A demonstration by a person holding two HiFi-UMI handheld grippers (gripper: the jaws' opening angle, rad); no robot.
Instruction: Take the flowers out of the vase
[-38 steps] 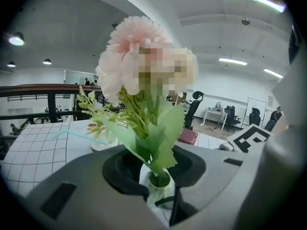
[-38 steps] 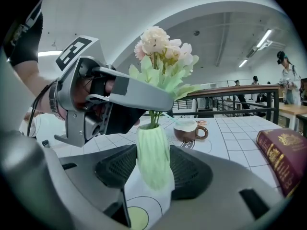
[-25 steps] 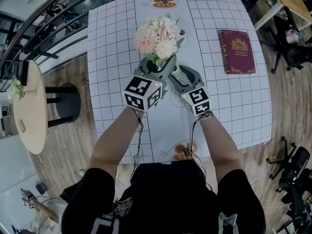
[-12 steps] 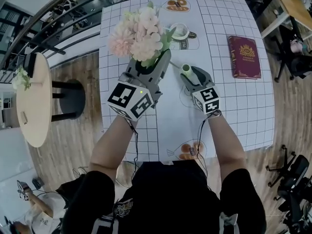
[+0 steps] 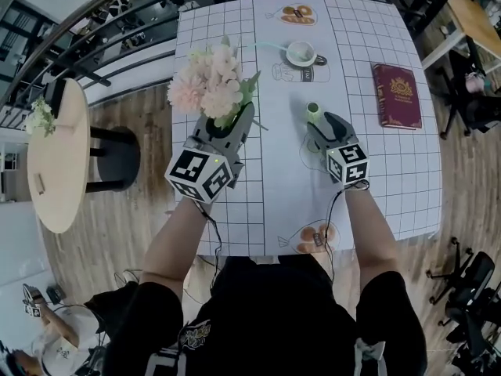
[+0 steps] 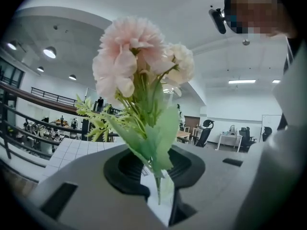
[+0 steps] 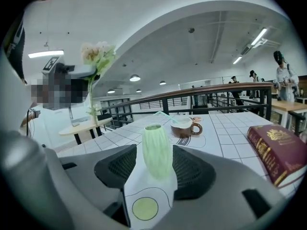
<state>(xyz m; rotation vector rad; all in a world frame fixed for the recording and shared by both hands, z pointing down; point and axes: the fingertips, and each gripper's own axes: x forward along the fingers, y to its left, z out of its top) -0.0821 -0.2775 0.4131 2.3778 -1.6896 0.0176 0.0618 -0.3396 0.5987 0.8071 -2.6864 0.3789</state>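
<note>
A bunch of pale pink and cream flowers [image 5: 207, 84] with green leaves is held up clear of the vase, over the left part of the gridded table [image 5: 368, 163]. My left gripper [image 5: 228, 125] is shut on its stems. In the left gripper view the blooms [image 6: 139, 66] rise above the jaws and the thin stems [image 6: 157, 178] are pinched between the pads. The small ribbed green vase [image 5: 313, 113] stands upright on the table to the right, its mouth holding nothing. My right gripper [image 5: 318, 128] is shut on the vase [image 7: 157, 150], with a pad against each side.
A cup with a straw [image 5: 301, 53] sits on a printed mat beyond the vase. A dark red book [image 5: 397, 95] lies at the right. A round wooden side table [image 5: 51, 167] stands on the floor to the left, past the table's edge.
My left gripper has carried the flowers up and to the left, away from the vase. The right gripper and the vase have stayed where they were.
</note>
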